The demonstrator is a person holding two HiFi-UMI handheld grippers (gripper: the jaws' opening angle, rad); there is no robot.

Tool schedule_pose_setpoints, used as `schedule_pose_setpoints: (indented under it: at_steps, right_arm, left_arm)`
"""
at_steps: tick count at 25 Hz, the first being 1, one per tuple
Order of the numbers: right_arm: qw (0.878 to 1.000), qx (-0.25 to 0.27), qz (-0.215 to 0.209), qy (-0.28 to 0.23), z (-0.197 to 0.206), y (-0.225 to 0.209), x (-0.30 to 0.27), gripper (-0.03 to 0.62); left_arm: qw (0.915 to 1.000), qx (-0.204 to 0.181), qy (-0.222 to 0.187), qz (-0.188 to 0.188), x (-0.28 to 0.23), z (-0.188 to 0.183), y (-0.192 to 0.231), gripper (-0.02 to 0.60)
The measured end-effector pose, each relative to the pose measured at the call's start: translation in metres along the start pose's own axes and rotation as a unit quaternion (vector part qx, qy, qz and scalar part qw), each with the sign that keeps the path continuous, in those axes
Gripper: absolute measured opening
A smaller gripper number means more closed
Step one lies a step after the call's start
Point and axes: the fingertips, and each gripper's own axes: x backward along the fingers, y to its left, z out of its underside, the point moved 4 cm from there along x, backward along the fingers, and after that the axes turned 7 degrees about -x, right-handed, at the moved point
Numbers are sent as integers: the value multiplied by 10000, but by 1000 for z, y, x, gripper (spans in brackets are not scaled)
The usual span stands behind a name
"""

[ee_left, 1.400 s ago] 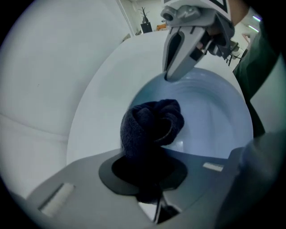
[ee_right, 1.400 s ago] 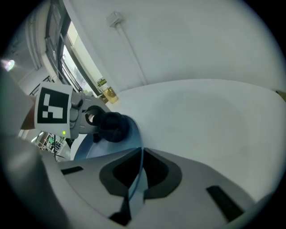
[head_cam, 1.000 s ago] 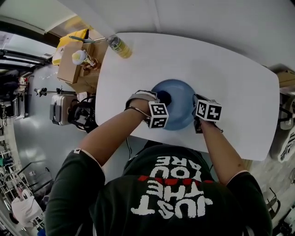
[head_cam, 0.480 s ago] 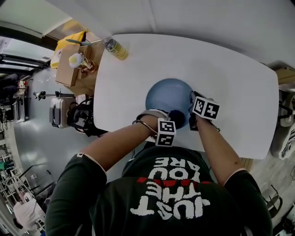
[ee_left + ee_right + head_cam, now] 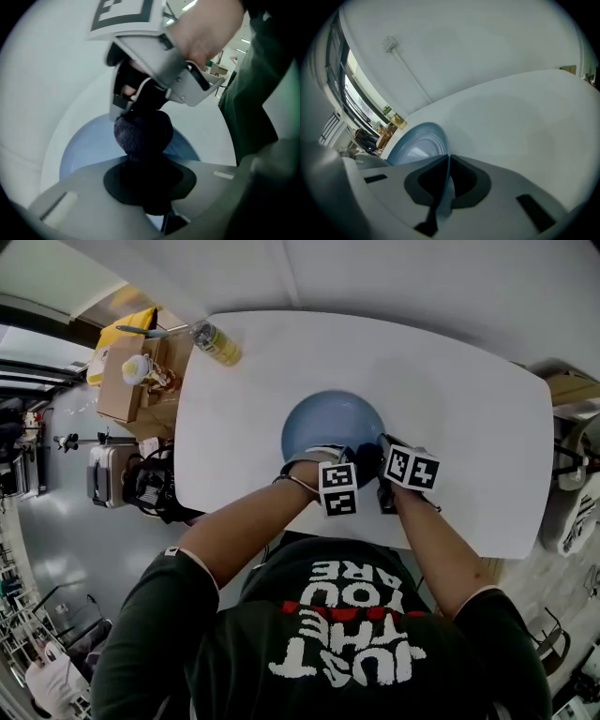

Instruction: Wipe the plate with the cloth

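Left gripper view, cloth: the left gripper (image 5: 149,187) holds a dark blue cloth (image 5: 143,136), its jaws closed on the bunched fabric. The free wad sticks out onto the blue plate (image 5: 82,154).
Left gripper view, neighbour: the right gripper (image 5: 123,105) stands just beyond the cloth, at the plate's rim.
Right gripper view, grip: the right gripper's jaws are narrow and clamped on the plate's thin rim. They have just been closing, with that rim between them. The plate lies on the white table (image 5: 511,122).
Head view, layout: the plate rests on the table on the side nearer the person. The cloth lies on the plate's near-right part, between the two marker cubes.
Progress, done: wiping looks under way, with the cloth on the plate's surface and the plate steadied. No dirt or streaks show on the plate.
Progress, left: how much of the plate has been covered cannot be told. Its far half lies bare, so more passes there seem likely, and then the cloth comes off.
Change, cloth: a second ago the cloth sat left of the plate's centre. Half a second ago it was at the near rim, and now it is just beside the right gripper.
Change, right gripper: it has kept its place on the plate's right rim.
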Motion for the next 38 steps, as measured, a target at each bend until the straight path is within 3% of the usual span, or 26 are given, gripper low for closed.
schedule_pose_setpoints:
  at_steps: [4, 10, 13, 16, 19, 22, 24, 29, 34, 38]
  right_arm:
    - [10000, 17, -49, 81, 5, -2, 4, 12]
    - [9985, 440, -186, 265, 11, 4, 7, 12]
    - [9971, 627, -235, 362, 13, 8, 8, 12]
    - [9962, 713, -273, 430, 16, 8, 9, 12]
    - [9967, 652, -286, 391, 15, 6, 8, 12]
    - [9973, 597, -281, 317, 13, 4, 6, 12]
    - [9982, 473, -254, 275, 12, 3, 5, 12]
    - [9991, 357, -97, 210, 8, 8, -1, 14]
    - [9996, 238, -27, 164, 7, 7, -2, 14]
    - [9996, 217, -29, 167, 8, 8, -2, 14]
  left_arm:
    - [9996, 271, -22, -99, -2, 0, 24, 55]
    - [9983, 130, 173, -543, -5, 1, 62, 57]
    - [9948, 160, 421, -912, -5, 13, 88, 57]
    - [9884, 122, 915, -1203, 1, 41, 108, 55]
    - [9812, -195, 1563, -1119, 11, 77, 102, 55]
    - [9743, -601, 2055, -698, 23, 109, 73, 54]
    - [9715, -925, 2156, -346, 32, 121, 44, 54]
    - [9687, -1593, 1898, 171, 34, 109, -25, 52]
    - [9762, -1687, 1242, 552, 21, 55, -53, 52]
    - [9849, -1540, 730, 294, 7, 12, -47, 52]
